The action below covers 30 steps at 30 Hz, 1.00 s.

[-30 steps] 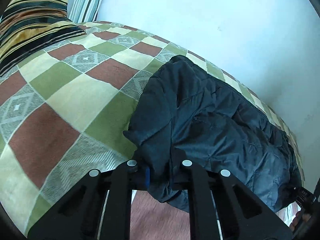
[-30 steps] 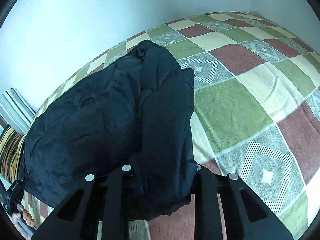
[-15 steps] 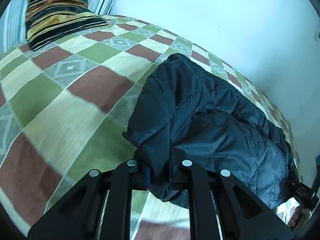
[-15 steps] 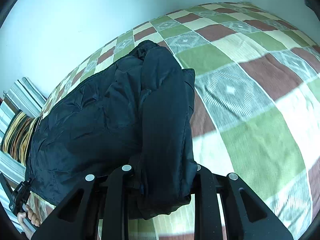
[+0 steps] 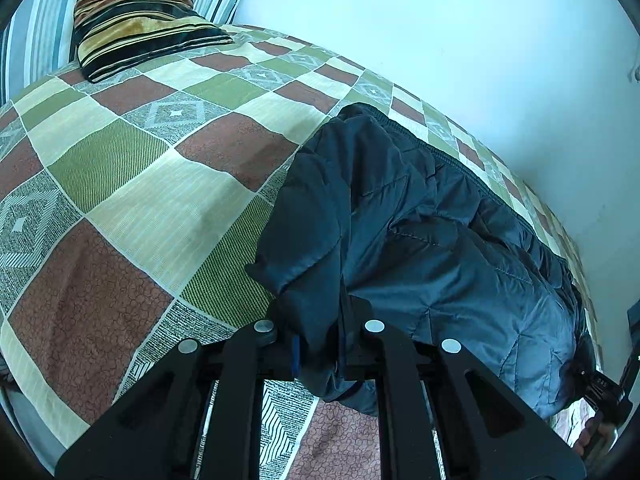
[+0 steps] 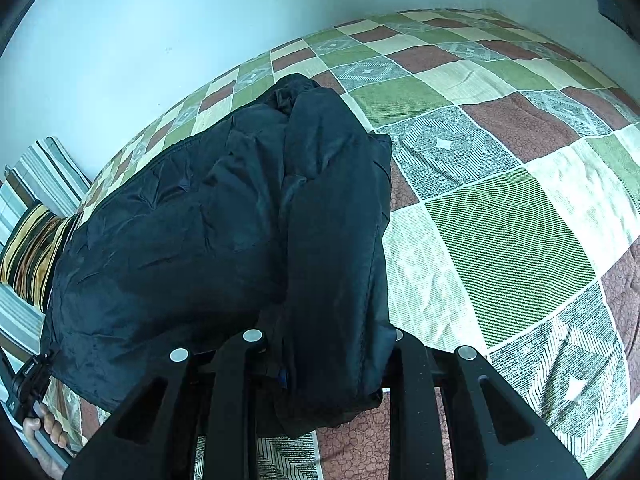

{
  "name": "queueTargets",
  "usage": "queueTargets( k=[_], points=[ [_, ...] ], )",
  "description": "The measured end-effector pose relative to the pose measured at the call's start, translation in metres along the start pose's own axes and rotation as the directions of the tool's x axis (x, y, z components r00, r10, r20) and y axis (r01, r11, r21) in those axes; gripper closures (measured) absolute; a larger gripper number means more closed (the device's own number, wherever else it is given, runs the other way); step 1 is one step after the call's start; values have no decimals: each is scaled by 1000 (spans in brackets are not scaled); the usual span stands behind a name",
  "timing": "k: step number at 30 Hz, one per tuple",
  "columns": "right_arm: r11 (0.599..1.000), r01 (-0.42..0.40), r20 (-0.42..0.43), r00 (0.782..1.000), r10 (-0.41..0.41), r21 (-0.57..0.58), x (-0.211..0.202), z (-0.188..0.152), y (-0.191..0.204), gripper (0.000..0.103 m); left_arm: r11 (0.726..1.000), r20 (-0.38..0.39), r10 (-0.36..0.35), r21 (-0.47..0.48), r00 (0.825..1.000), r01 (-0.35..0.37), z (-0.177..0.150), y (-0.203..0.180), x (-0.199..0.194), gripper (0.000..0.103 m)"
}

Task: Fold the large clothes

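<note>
A dark navy quilted jacket [image 5: 420,240] lies bunched on the checked bedspread [image 5: 140,184]. My left gripper [image 5: 320,344] is shut on the jacket's near left edge and holds it slightly raised. In the right wrist view the same jacket [image 6: 224,232] hangs over my right gripper [image 6: 328,360], which is shut on a thick fold of its right side. The fabric hides both grippers' fingertips. Each view shows the other gripper and the hand holding it at the jacket's far end.
A striped yellow, brown and black cushion [image 5: 136,12] leans on a striped headboard [image 5: 32,40] at the bed's left end. A pale wall [image 5: 460,40] runs right behind the jacket. Bare bedspread [image 6: 500,200] lies to the right.
Both grippers have lifted and drawn back a little with the jacket held. More of the bed and the cushion now shows. The grips have not changed.
</note>
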State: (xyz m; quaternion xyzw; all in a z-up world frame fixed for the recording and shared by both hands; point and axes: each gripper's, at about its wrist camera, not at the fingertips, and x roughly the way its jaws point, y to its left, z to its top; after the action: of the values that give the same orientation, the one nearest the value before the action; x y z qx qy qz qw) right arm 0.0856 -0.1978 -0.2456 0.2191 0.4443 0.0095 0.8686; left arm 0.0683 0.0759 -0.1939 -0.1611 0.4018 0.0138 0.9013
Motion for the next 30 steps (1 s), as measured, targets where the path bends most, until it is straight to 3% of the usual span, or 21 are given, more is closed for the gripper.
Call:
queueTargets(
  k=[12,30],
  points=[
    [1000,-13,-3,1000,13,-19,2,-4,5,80,1000,11,5,-24,1000,-5,1,9,-6,91],
    [991,-55,-44,998,50,-122,10,-14,50,79,998,20,44,-52,999,-43,15,52,-21,91]
  ],
)
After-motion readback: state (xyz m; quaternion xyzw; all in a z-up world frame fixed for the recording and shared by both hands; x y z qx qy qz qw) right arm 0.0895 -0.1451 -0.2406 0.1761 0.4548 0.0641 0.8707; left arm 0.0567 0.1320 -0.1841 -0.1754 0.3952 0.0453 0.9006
